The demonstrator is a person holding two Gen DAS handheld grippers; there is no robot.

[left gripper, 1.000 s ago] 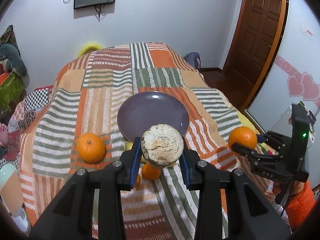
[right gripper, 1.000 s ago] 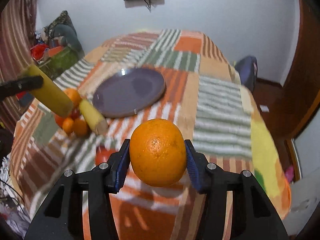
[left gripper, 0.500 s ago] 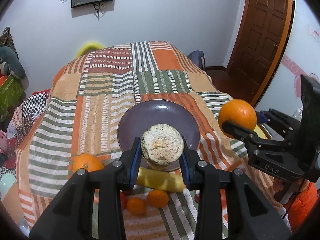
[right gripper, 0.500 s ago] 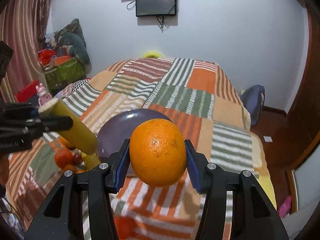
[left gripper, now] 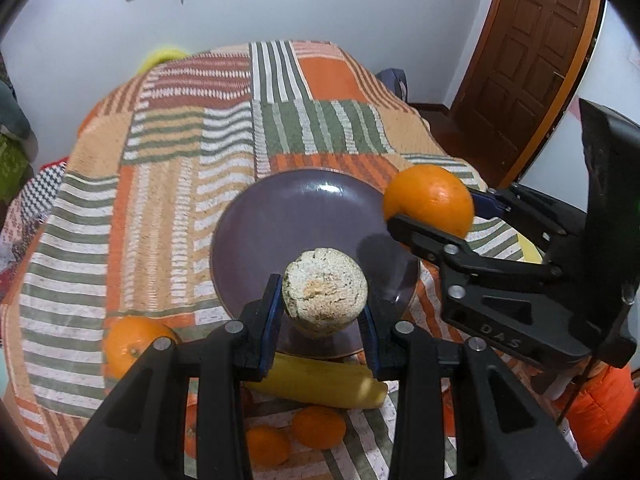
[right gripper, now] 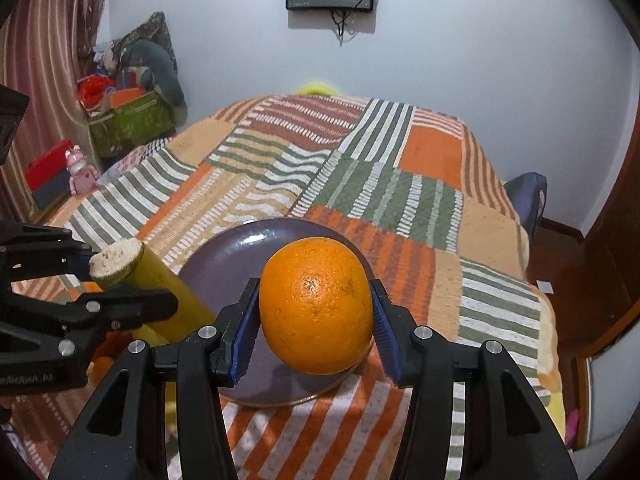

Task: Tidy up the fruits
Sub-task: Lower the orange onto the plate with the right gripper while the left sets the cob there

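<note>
My left gripper is shut on a yellow banana, its cut pale end facing the camera, held over the near rim of the purple plate. In the right wrist view the banana sits at the left in the left gripper. My right gripper is shut on a large orange, held above the plate. In the left wrist view that orange hangs over the plate's right rim.
On the striped patchwork cloth lie another banana, an orange and two small tangerines in front of the plate. A wooden door stands at the right. Boxes and toys stand at the left.
Both grippers have moved forward over the plate. The orange now hangs at the plate's right rim and the banana over its near rim. Both grips are unchanged.
</note>
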